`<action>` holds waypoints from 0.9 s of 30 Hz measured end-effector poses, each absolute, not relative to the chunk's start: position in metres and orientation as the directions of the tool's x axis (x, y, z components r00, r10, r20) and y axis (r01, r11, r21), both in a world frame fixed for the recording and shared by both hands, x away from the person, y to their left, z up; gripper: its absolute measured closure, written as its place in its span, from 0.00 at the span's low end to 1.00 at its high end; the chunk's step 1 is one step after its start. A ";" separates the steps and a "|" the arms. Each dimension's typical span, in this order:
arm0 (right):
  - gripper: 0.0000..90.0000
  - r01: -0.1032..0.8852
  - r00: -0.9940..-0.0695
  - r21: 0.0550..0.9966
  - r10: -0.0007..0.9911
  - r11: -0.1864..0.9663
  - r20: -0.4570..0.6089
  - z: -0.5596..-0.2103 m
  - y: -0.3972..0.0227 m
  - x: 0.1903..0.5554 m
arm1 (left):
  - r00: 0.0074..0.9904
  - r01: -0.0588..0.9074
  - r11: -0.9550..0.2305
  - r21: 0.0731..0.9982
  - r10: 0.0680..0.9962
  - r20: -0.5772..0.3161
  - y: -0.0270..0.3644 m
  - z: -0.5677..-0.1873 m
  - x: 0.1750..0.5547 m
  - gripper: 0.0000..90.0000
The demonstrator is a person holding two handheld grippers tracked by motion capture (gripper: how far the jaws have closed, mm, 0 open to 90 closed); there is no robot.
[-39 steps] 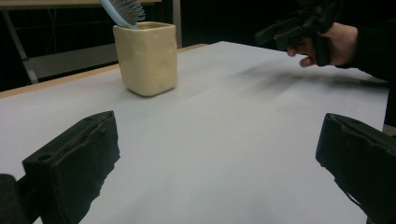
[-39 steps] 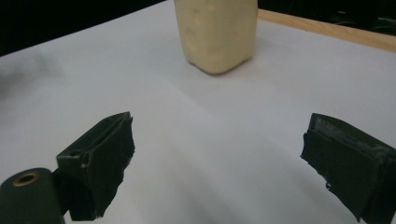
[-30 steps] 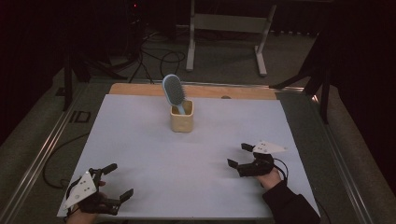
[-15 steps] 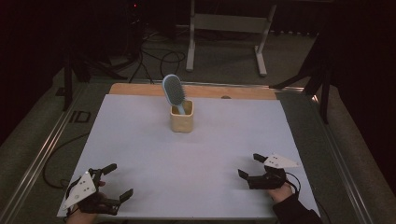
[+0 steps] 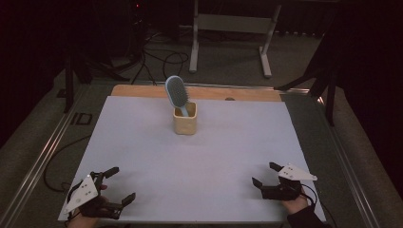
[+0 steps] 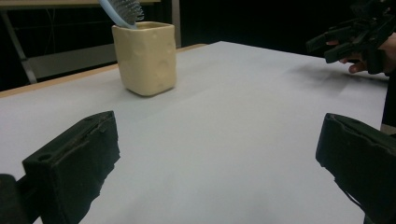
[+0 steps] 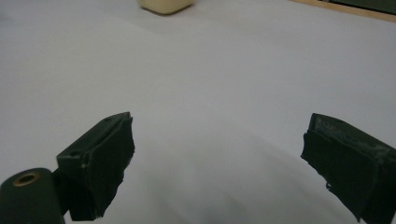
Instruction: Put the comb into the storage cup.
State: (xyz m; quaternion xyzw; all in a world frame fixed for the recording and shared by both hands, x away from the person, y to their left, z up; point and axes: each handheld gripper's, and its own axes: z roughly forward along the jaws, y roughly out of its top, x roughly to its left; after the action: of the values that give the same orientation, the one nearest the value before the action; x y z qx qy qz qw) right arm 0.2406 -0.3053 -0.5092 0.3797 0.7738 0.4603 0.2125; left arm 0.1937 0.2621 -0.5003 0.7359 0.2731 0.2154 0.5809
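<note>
A cream square cup stands at the back middle of the white table, with a light blue hairbrush upright in it, bristle head on top. The left gripper view has the cup ahead with the brush leaning out of it. My left gripper rests at the near left corner, open and holding nothing. My right gripper sits at the near right edge, open and holding nothing; the cup's base is far ahead of it.
A wooden strip runs along the table's far edge. Behind it stand a metal frame stand and floor cables. In the left gripper view the other hand's gripper hangs at the upper right.
My right gripper has drawn back toward the near edge and slightly right, away from the cup. The left gripper has slid a little nearer the edge. Cup and brush have not moved.
</note>
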 end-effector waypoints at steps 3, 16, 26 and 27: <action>0.09 0.401 -0.608 0.873 0.793 0.279 0.026 -0.510 -0.308 0.238 | 0.758 0.151 -0.176 0.973 0.652 0.001 0.262 -0.500 0.194 0.00; 0.09 0.391 -0.625 0.876 0.780 0.282 0.028 -0.513 -0.302 0.245 | 0.756 0.152 -0.180 0.972 0.655 0.004 0.262 -0.501 0.193 0.00; 0.09 0.385 -0.631 0.876 0.776 0.289 0.021 -0.513 -0.301 0.247 | 0.756 0.152 -0.185 0.971 0.654 0.007 0.262 -0.501 0.192 0.00; 0.09 0.386 -0.632 0.877 0.775 0.287 0.025 -0.513 -0.301 0.246 | 0.757 0.152 -0.188 0.970 0.654 0.008 0.262 -0.501 0.192 0.00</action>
State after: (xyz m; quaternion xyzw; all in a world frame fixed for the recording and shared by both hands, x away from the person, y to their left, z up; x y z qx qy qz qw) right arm 0.2465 -0.3007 -0.5126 0.3748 0.7744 0.4649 0.2089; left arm 0.1921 0.2619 -0.5011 0.7392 0.2723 0.2178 0.5762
